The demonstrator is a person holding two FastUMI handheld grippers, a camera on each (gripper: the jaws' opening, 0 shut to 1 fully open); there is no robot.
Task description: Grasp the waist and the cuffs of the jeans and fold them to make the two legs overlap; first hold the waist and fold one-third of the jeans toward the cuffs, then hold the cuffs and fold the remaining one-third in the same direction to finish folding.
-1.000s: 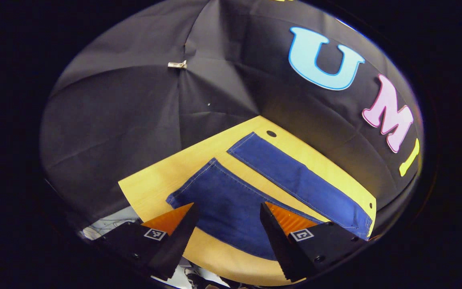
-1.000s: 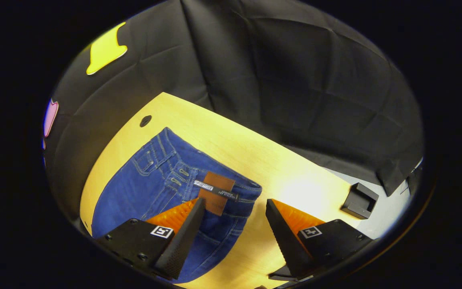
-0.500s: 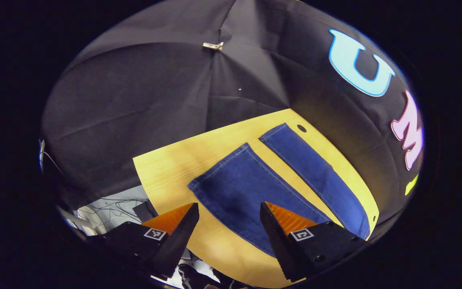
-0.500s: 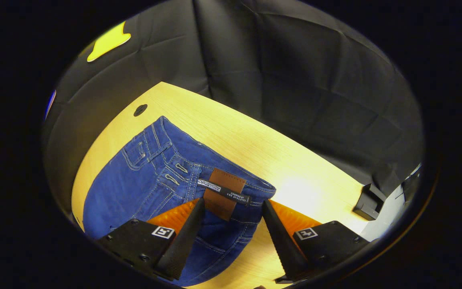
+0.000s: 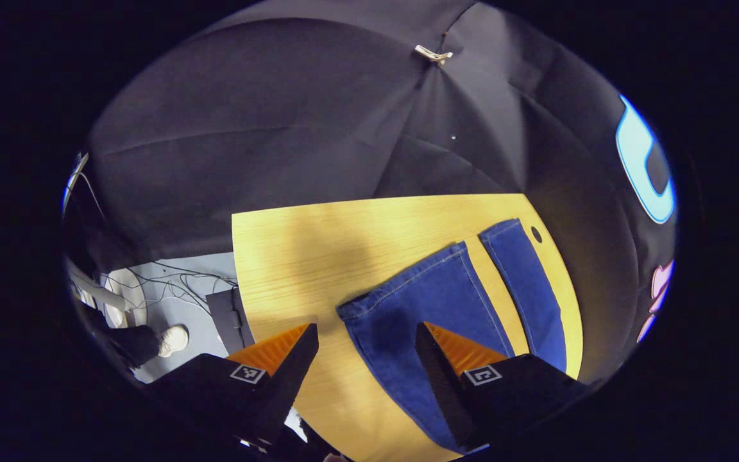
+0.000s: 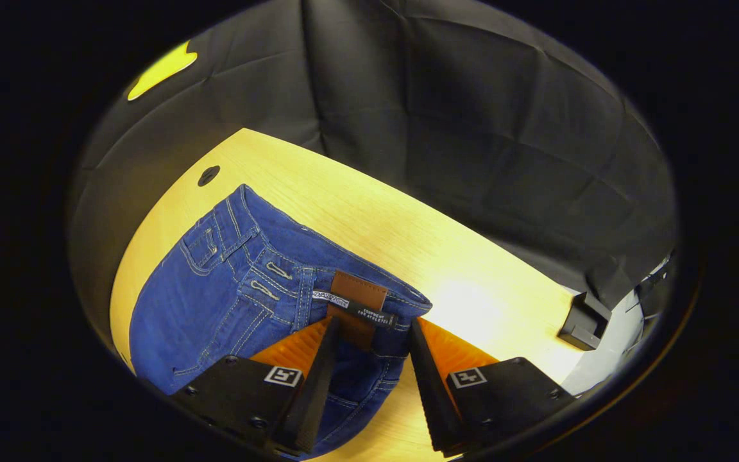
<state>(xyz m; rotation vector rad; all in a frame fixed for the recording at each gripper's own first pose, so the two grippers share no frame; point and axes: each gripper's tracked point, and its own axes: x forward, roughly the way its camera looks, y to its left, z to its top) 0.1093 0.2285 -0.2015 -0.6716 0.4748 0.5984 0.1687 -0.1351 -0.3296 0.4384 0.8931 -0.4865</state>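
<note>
In the left gripper view my left gripper hangs over the cuff end of the jeans; its fingers stand spread wide, with the hem of the near leg between them and nothing pinched; the two legs lie flat and side by side on the wooden table, a strip of bare wood showing between them; the far leg ends just beside a small dark hole in the tabletop; off the table's edge I see cables on a pale floor and a person's shoe.

In the right gripper view my right gripper sits at the waist of the jeans; its fingers are drawn close on either side of the waistband by the brown leather patch, though I cannot tell whether both press the denim; the waist lies flat on the table; a small black block rests past the far corner.
</note>
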